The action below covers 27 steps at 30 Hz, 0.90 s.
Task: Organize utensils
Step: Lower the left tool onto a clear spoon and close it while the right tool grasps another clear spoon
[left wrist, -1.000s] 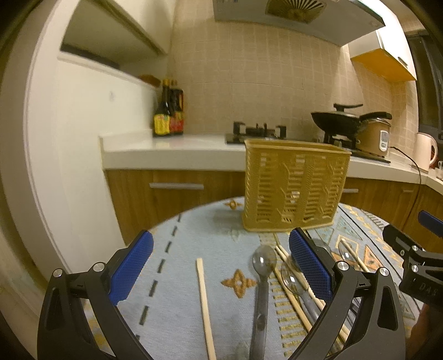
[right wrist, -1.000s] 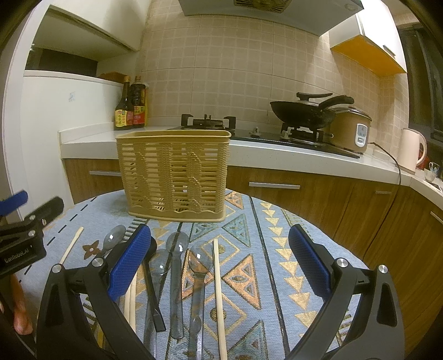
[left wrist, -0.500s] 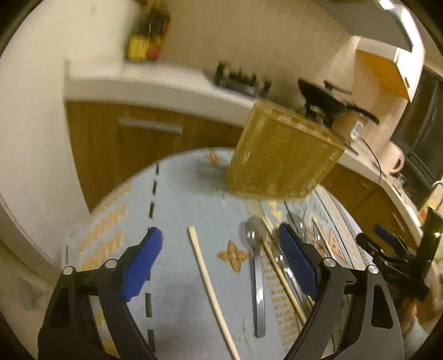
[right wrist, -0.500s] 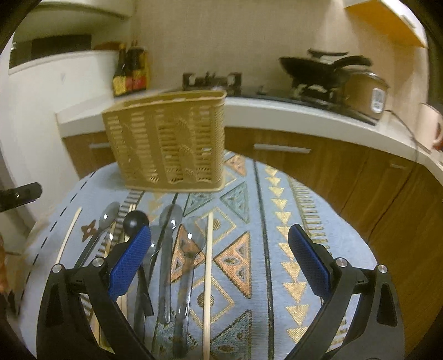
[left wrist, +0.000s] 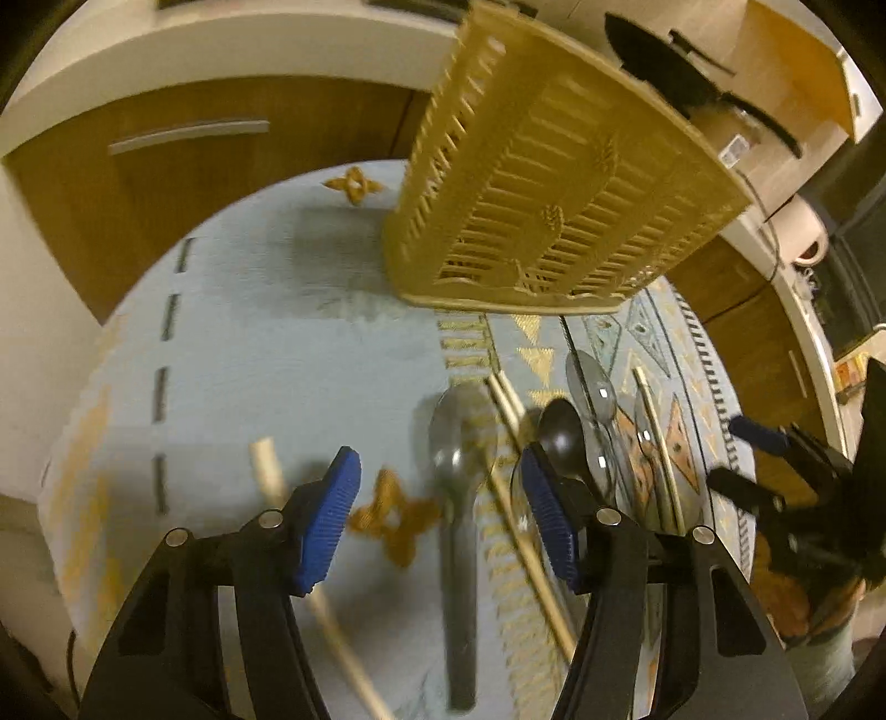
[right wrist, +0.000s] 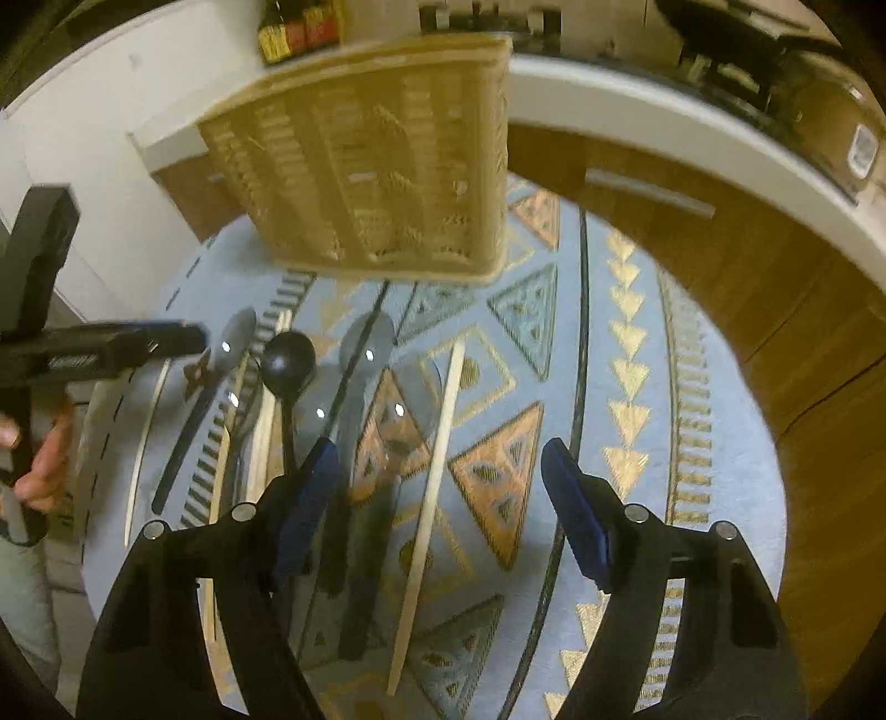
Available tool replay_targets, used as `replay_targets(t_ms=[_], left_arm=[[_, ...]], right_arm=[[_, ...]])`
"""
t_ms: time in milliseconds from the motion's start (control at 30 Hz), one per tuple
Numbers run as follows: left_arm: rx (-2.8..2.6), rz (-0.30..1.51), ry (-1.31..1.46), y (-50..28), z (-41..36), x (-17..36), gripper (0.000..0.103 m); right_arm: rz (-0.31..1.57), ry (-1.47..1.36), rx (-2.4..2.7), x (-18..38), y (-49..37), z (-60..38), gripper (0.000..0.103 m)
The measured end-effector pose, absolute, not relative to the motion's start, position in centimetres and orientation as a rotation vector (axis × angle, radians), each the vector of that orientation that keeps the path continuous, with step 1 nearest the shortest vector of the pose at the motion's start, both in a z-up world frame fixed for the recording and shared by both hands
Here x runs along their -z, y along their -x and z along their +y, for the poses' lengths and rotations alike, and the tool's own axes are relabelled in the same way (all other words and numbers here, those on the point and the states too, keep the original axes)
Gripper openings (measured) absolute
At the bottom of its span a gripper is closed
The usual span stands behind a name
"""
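Observation:
A tan slotted utensil basket stands at the far side of the round table; it also shows in the right wrist view. Spoons and chopsticks lie loose in front of it. My left gripper is open and empty above a grey spoon, with a lone chopstick to its left and a black spoon to its right. My right gripper is open and empty above a chopstick, beside clear spoons and the black spoon.
The table wears a light blue cloth with gold triangles. Wooden cabinets and a white counter curve behind it, with a pan, rice cooker and sauce bottles. The other gripper shows at each view's edge.
Both grippers have tilted down and moved lower and closer over the utensils. The left gripper now hovers over the grey spoon; its jaws have narrowed somewhat. The views are motion-blurred.

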<state>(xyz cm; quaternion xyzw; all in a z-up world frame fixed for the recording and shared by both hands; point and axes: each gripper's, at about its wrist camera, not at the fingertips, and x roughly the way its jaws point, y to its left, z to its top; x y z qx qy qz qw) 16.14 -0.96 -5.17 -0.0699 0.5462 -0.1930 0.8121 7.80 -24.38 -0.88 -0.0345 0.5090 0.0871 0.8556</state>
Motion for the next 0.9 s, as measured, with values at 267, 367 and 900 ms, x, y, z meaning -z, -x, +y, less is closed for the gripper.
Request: replay_targets(t_ms=[267, 367, 900], left_arm=[[0.357, 1.197, 0.066, -17.7, -3.5, 5.7, 0.056], [0.318, 1.195, 0.011, -18.0, -4.7, 5.8, 0.048], [0.324, 1.182, -0.054, -19.0, -5.9, 5.8, 0.028]], right_arm=[[1.158, -0.005, -0.213, 1.6, -9.6, -25.9, 0.070], [1.202, -0.024, -0.228, 2.1, -10.5, -25.5, 0.069], [1.277, 0.026, -0.243, 2.6, -14.4, -21.4, 0.054]])
